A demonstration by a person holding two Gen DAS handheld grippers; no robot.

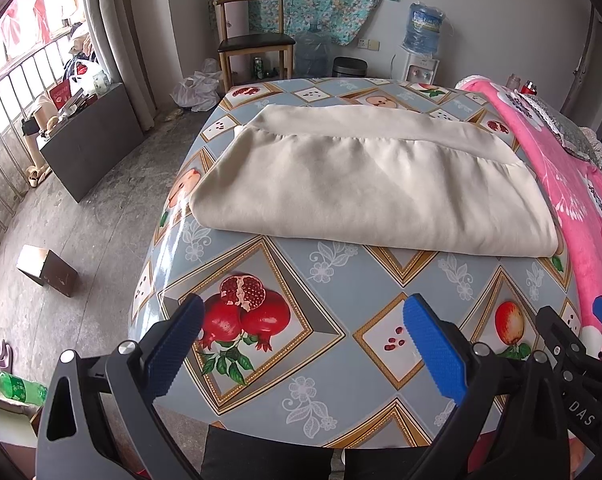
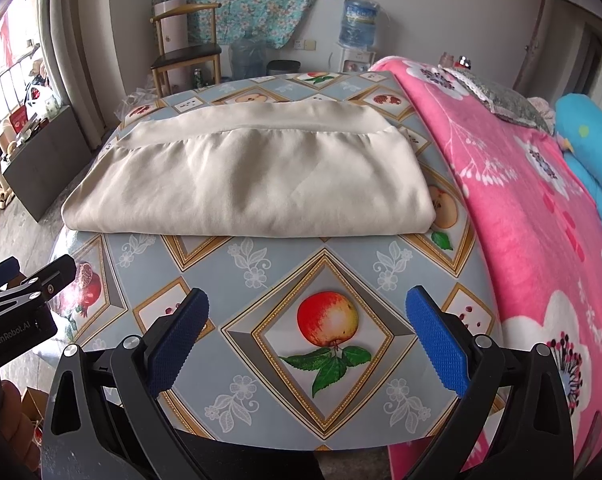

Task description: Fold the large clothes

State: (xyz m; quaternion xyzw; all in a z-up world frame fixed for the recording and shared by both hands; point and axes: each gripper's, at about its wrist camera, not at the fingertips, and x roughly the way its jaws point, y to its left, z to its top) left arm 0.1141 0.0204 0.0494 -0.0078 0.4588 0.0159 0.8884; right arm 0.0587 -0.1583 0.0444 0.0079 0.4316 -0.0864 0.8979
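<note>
A cream garment (image 1: pixel 365 184) lies folded into a wide rectangle on the far half of the fruit-patterned table (image 1: pixel 329 360), its waistband along the far side. The right wrist view shows the same cream garment (image 2: pixel 253 176) on the same table (image 2: pixel 261 272). My left gripper (image 1: pixel 303 316) hangs open above the near table edge, well short of the cloth, nothing between its blue pads. My right gripper (image 2: pixel 307 304) is open too, over the apple picture, also short of the cloth. The right gripper (image 1: pixel 581 332) shows at the right edge of the left view.
A pink floral blanket (image 2: pixel 521 220) covers a bed touching the table's right side. Beyond the table stand a wooden chair (image 1: pixel 253 44), water jugs (image 1: pixel 423 28) and a dispenser. A dark cabinet (image 1: pixel 89 140) and small box (image 1: pixel 47 270) sit on the floor at left.
</note>
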